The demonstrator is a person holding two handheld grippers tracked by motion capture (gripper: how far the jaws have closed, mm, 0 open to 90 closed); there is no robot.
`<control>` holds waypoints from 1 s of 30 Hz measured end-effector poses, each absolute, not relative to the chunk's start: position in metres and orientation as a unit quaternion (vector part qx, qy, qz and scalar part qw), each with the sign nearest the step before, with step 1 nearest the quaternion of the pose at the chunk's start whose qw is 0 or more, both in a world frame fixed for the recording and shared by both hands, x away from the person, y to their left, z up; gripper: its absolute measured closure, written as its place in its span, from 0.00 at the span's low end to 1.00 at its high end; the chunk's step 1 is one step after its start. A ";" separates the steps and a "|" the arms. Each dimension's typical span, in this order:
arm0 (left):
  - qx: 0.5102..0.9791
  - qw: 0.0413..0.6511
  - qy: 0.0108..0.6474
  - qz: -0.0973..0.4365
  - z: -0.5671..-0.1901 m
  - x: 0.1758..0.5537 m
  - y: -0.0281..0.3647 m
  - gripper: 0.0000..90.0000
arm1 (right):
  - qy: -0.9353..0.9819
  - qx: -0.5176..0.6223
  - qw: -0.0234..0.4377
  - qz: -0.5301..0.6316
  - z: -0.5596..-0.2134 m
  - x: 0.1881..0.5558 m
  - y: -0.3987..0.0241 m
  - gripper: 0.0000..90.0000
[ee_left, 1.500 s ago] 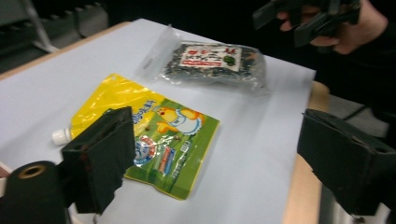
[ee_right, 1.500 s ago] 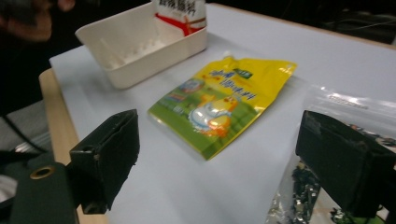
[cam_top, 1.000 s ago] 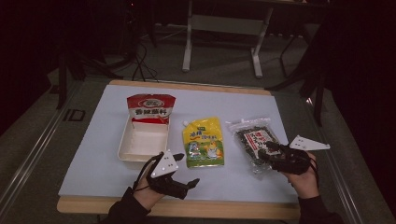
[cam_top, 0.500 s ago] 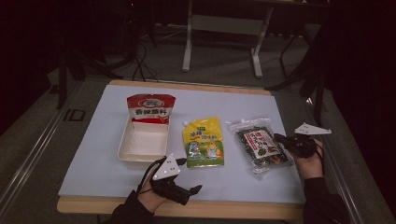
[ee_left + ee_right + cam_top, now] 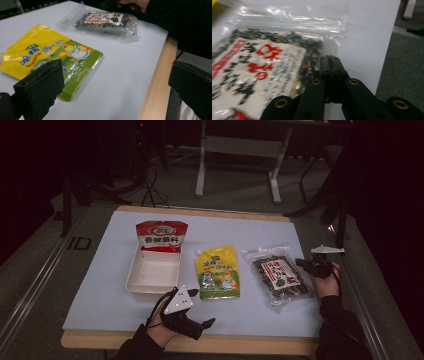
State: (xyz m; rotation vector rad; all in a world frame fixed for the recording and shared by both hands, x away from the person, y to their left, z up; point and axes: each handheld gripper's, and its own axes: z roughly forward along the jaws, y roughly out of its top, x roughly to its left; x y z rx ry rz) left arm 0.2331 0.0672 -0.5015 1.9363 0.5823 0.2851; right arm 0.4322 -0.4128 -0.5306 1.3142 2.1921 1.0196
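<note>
A staged recording room, closer to a lab than a home.

A wooden-edged table [image 5: 200,342] with a plain pale sheet [image 5: 95,285] stood on grey carpet [image 5: 50,270] in a dark room, metal rails [image 5: 30,290] running along its sides, cables [image 5: 150,180] trailing on the floor and a white metal stand [image 5: 237,150] behind it.

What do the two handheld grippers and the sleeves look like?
Both are black two-jaw tools. The left gripper and the right gripper each carry a pale grey three-cornered plate on top. The right one's linkage arms show brass-coloured pivot pins. Both sleeves are dark.
</note>
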 end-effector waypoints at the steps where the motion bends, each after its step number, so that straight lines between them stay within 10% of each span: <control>1: 0.808 0.523 0.243 0.119 -0.502 0.233 0.067 0.02 | 0.781 0.473 0.195 0.358 -0.533 0.435 -0.413 1.00; 30: 0.812 0.518 0.246 0.109 -0.508 0.235 0.056 0.02 | 0.799 0.468 0.142 0.350 -0.540 0.360 -0.390 1.00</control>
